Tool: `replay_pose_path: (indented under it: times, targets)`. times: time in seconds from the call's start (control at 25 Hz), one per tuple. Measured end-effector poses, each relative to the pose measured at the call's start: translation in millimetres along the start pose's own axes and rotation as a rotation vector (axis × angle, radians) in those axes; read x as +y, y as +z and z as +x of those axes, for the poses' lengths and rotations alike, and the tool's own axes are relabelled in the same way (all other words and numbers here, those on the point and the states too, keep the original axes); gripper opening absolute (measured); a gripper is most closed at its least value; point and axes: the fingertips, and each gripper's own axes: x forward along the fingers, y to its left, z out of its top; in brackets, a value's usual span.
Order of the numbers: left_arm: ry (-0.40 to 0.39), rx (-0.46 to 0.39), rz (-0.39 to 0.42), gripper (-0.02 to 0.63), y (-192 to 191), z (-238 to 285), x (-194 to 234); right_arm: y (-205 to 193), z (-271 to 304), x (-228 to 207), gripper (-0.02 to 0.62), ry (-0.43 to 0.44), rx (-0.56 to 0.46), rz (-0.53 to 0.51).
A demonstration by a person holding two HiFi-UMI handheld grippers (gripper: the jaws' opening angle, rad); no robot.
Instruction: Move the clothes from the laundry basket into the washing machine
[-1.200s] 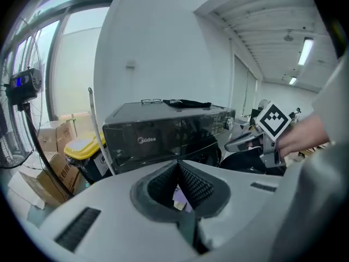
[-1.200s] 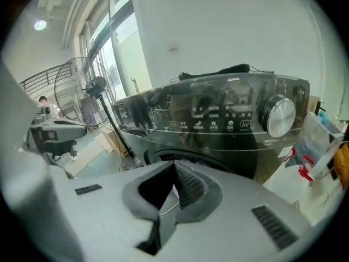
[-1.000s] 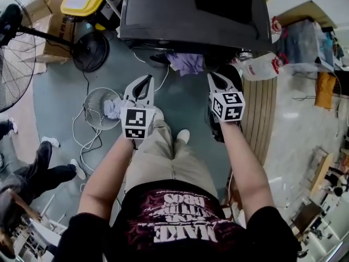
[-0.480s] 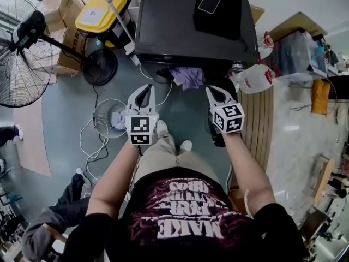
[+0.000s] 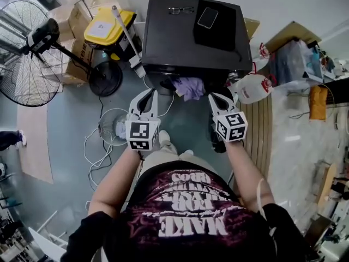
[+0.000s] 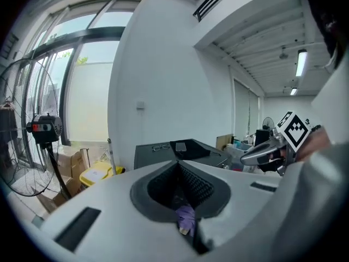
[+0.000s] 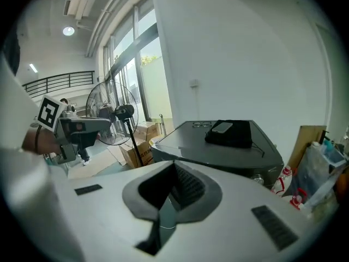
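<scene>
The black washing machine (image 5: pixel 196 31) stands ahead, and a purple garment (image 5: pixel 190 86) hangs out of its front opening. On the floor at the left stands a round wire laundry basket (image 5: pixel 107 137) holding a pale cloth (image 5: pixel 120 127). My left gripper (image 5: pixel 148 93) is shut and holds nothing, raised between the basket and the machine. The purple garment (image 6: pixel 185 218) shows through the slit behind its jaws (image 6: pixel 177 165). To the right of the garment my right gripper (image 5: pixel 214 97) is also shut and holds nothing (image 7: pixel 174 167).
Glasses (image 5: pixel 180 10) and a phone on a black bag (image 5: pixel 208 17) lie on the machine. A standing fan (image 5: pixel 32 59), a yellow bin (image 5: pixel 106 29) and cardboard boxes are at the left. White cables (image 5: pixel 95 146) trail by the basket. Bottles and bags (image 5: pixel 253 86) stand at the right.
Both grippers have risen, still shut. The head view has lifted, so the whole top of the machine and the fan now show.
</scene>
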Motion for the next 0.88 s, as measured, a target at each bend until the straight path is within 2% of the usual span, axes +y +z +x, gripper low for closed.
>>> replay_pose_path:
  times: [0.24, 0.52, 0.88]
  targets:
    - [0.006, -0.052, 0.030, 0.005, 28.9, -14.4, -2.8, 35.5, -22.7, 5.9, 0.003, 0.008, -0.049, -0.021]
    - [0.009, -0.103, 0.059, 0.006, 58.3, -31.7, -11.8, 67.6, -50.2, 25.1, 0.003, 0.033, -0.111, -0.092]
    - [0.010, -0.179, 0.088, 0.006, 92.5, -58.3, -27.1, 104.9, -92.1, 29.0, 0.003, 0.015, -0.229, -0.112]
